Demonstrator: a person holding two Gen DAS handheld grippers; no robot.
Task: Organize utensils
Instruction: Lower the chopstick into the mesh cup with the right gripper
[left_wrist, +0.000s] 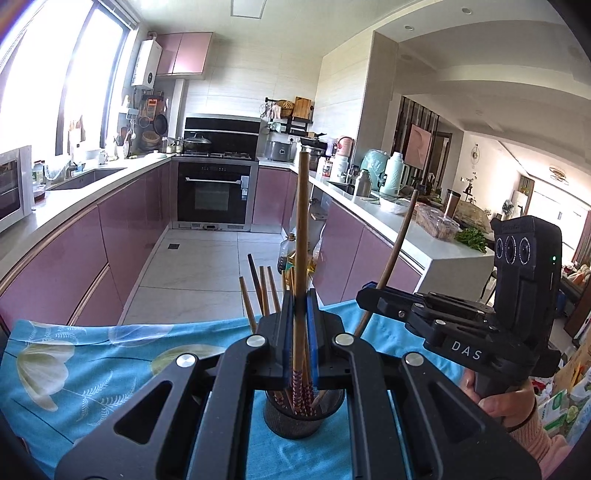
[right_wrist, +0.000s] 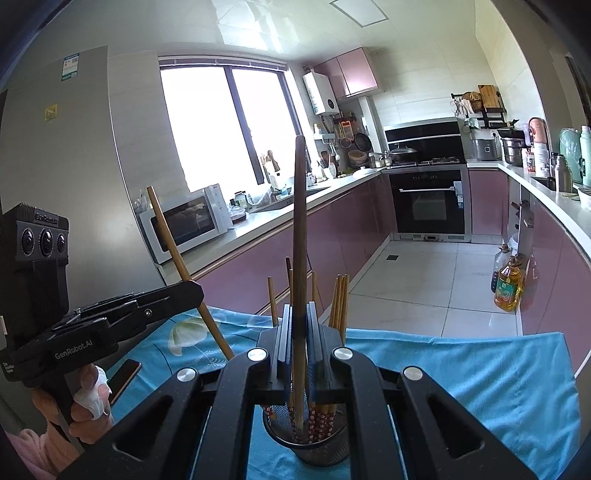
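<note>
A black mesh holder (left_wrist: 303, 424) (right_wrist: 317, 448) stands on the blue flowered cloth (left_wrist: 92, 369) (right_wrist: 461, 376) with several chopsticks (left_wrist: 264, 291) (right_wrist: 340, 299) upright in it. My left gripper (left_wrist: 301, 295) (right_wrist: 197, 290) is shut on a light wooden chopstick (left_wrist: 302, 221) (right_wrist: 173, 240), held steeply with its patterned lower end inside the holder. My right gripper (right_wrist: 300, 310) (left_wrist: 369, 290) is shut on a darker chopstick (right_wrist: 300, 221) (left_wrist: 399, 251), which also reaches down into the holder's mouth. Both grippers hover close together just above the holder.
A phone (right_wrist: 125, 376) lies on the cloth at the left. The cloth's far edge (left_wrist: 184, 325) drops to the kitchen floor. Purple cabinets run along both sides, with oil bottles (right_wrist: 509, 288) on the floor at the right.
</note>
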